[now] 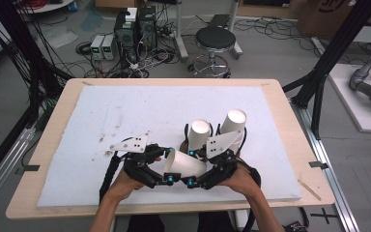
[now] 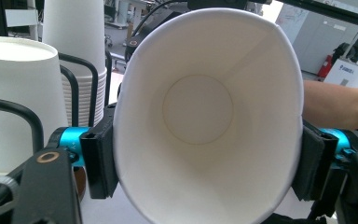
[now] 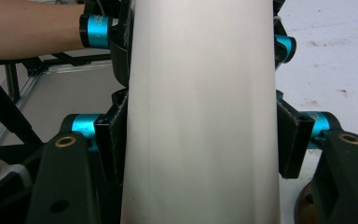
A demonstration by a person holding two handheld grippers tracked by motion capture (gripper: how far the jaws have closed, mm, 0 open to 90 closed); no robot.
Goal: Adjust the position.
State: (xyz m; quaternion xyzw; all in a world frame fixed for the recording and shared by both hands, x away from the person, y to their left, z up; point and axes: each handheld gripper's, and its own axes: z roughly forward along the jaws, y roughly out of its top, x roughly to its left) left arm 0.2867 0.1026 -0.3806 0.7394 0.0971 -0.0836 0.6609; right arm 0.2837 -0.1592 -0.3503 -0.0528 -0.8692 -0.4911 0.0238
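Sideways above the white mat (image 1: 101, 116), the paper cup (image 1: 186, 166) lies between both grippers: the left gripper (image 1: 170, 179) squeezes its open rim into an oval, the right gripper (image 1: 192, 182) clamps its narrower base end, with two cup stacks (image 1: 199, 133) just behind.

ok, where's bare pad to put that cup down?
Free: the whole left half of the pad, from the left tool out to the left edge, and the far strip behind the cup stacks. Crowded: right of centre, where both tools grip the cup just in front of the stacks.
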